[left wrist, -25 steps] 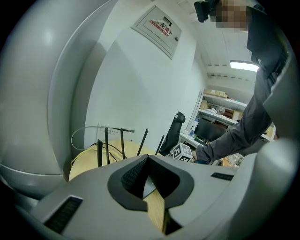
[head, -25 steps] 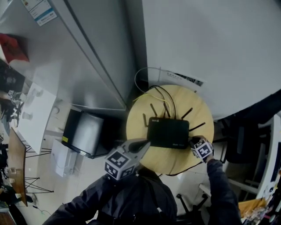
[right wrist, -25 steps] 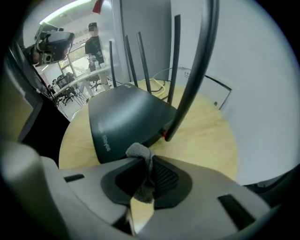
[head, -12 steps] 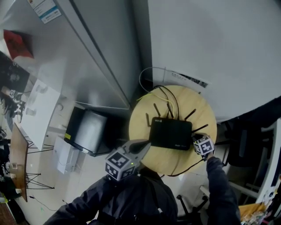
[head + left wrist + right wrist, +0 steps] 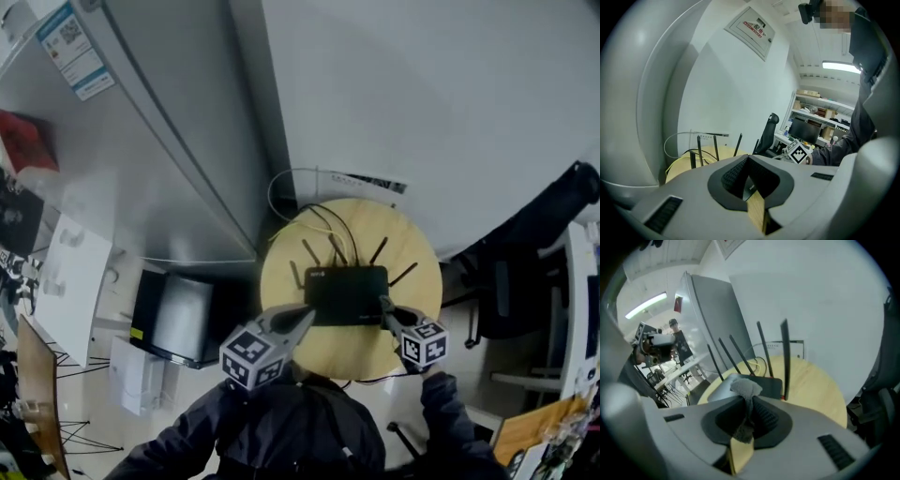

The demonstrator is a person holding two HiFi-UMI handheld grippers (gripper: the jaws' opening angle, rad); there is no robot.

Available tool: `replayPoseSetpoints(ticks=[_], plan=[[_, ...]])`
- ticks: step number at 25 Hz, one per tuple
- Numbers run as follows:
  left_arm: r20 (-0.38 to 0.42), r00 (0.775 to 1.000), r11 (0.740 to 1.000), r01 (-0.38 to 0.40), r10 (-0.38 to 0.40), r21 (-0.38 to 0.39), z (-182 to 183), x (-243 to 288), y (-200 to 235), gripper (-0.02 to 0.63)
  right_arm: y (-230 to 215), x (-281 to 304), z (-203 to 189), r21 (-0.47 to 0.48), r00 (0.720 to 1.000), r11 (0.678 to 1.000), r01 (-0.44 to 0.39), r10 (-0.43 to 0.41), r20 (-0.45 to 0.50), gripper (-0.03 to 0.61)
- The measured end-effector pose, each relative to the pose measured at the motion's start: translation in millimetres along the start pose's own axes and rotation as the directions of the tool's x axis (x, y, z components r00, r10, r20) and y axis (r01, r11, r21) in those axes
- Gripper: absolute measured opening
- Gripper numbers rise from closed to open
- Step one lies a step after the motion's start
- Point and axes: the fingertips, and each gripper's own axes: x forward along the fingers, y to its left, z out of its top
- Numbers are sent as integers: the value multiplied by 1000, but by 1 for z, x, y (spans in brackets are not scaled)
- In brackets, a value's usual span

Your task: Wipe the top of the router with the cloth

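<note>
Table (image 5: 419, 242), round and wooden, bears the black router (image 5: 347, 294); yellow cables (image 5: 323, 220) trail behind. Left gripper (image 5: 302, 319), closed and empty, sits at its left corner. Right gripper (image 5: 386, 307) pinches the grey cloth (image 5: 746, 388), mostly buried between jaws.

Right gripper view: cloth (image 5: 745, 387) lower end buried between clamped jaws. Head view: I can't pick cloth out, too small beneath right gripper (image 5: 384, 305). Left gripper view: router (image 5: 345, 292) body mostly masked by left gripper (image 5: 748, 163) housing. Wall label (image 5: 370, 181) print unreadable.
</note>
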Motion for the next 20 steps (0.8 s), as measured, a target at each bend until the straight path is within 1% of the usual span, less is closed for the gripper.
replayPoseSetpoints(ticks=[2,4,7,10,15,20], plan=[[7,999,999,32,-32,21,7,1,-5,0,34,-11,20,7,997,999,-31,31,75,69],[11,998,997,65,-65,38,11,0,-12,0,67,-22,42,12,988,998,-65,63,143,69],[10,994,992,112,-113,63,15,-3,-23,0,113,-39,70,-1,972,996,-91,89,219,69],[16,989,986,148,-150,78,19,-8,-28,0,150,-51,92,-5,953,994,-105,102,285,69],[21,983,980,181,-184,80,19,-23,-28,0,189,-57,108,-33,941,994,-101,106,320,69],[26,979,977,201,-203,78,17,-32,-25,0,203,-57,111,-47,945,996,-81,92,314,67]])
